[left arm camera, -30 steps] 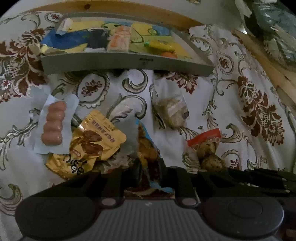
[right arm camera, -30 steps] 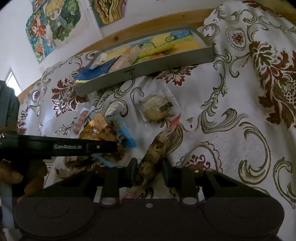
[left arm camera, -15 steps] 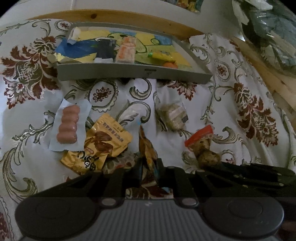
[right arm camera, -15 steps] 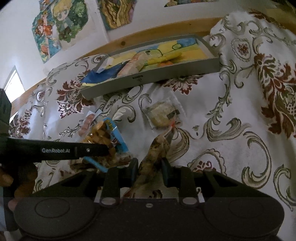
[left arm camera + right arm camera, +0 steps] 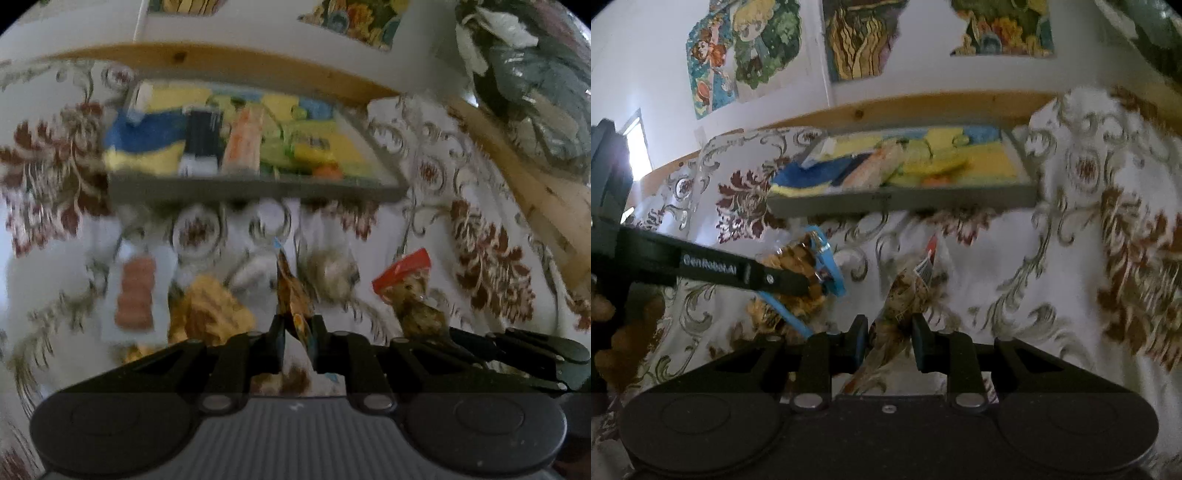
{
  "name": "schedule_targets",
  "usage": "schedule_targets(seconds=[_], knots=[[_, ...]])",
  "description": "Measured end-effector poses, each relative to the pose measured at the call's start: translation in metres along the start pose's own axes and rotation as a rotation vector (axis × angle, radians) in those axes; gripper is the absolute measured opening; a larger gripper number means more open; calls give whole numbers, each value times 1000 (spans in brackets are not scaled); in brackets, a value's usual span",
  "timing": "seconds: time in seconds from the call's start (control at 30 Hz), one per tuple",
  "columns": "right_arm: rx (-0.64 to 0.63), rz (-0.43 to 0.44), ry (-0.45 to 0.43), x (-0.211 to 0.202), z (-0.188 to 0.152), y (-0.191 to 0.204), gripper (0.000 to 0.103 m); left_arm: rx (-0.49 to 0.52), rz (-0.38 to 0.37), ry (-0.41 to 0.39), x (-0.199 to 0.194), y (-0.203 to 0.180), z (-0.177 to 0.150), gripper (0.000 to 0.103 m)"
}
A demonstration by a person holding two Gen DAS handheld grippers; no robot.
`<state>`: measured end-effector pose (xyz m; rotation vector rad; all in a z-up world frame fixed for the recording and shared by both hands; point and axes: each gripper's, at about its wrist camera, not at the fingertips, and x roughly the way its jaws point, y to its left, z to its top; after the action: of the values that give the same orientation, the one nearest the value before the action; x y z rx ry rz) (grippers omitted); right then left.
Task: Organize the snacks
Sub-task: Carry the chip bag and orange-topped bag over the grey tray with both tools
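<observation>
My left gripper (image 5: 297, 328) is shut on a blue-edged bag of brown snacks (image 5: 291, 295), held edge-on above the cloth; the same bag (image 5: 809, 258) shows in the right wrist view. My right gripper (image 5: 889, 328) is shut on a red-topped clear bag of brown balls (image 5: 908, 291), also lifted, seen too as the red-topped bag (image 5: 410, 291) in the left wrist view. Ahead lies a grey tray (image 5: 258, 190) with a yellow and blue liner and several packets inside. On the cloth remain a pink sausage pack (image 5: 135, 295), a gold cookie bag (image 5: 210, 314) and a clear pack with a pale cake (image 5: 330, 275).
A white cloth with dark red flowers (image 5: 487, 266) covers the surface. A wooden rail (image 5: 221, 62) runs behind the tray under a white wall with posters (image 5: 746, 48). A dark bundle in plastic (image 5: 535, 74) sits at the far right. A hand (image 5: 605, 314) holds the left gripper.
Both grippers have risen off the cloth with their bags and tilted up toward the tray and wall. The view is blurred by the motion.
</observation>
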<state>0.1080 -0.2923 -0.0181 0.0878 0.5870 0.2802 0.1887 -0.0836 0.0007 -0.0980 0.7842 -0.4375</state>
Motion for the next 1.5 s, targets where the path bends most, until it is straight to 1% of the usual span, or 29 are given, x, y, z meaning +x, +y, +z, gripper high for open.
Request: schedule_targets(seconds=[0.17,0.3,0.5,0.6,0.7,0.8,0.93,1.07,1.17,1.33,1.4,1.43,1.5], knots=[[-41,1,-34,0,31,-8,27,28,-4,-54,-2,-1,38,15],[-88,3,-68,13,67,-15,27,38,-18,-94,5,-2,77,15],[-168,-19,-105,48,119,-24,27,40,-19,-145,26,1,130,15],[-213,-56,-108,70,138,-28,27,36,-10,-151,43,4,151,15],[-197,-84,-119,90,152,-39,27,19,-1,-148,62,9,166,15],[-178,-125,-129,109,159,-50,27,3,0,-135,80,15,174,15],[-157,-176,-94,133,159,-63,27,7,10,-109,99,16,174,15],[-81,-154,-59,144,157,-76,27,53,45,-112,107,11,168,15],[-112,-171,-55,150,153,-75,27,57,34,-110,111,8,168,15],[-109,-178,-67,151,153,-73,29,57,38,-85,117,7,170,17],[-125,-191,-68,151,152,-70,38,43,54,-68,120,8,170,18],[-129,-195,-65,152,152,-69,40,35,62,-63,121,9,170,19],[-131,-200,-59,152,150,-68,51,14,61,-64,121,13,169,27]])
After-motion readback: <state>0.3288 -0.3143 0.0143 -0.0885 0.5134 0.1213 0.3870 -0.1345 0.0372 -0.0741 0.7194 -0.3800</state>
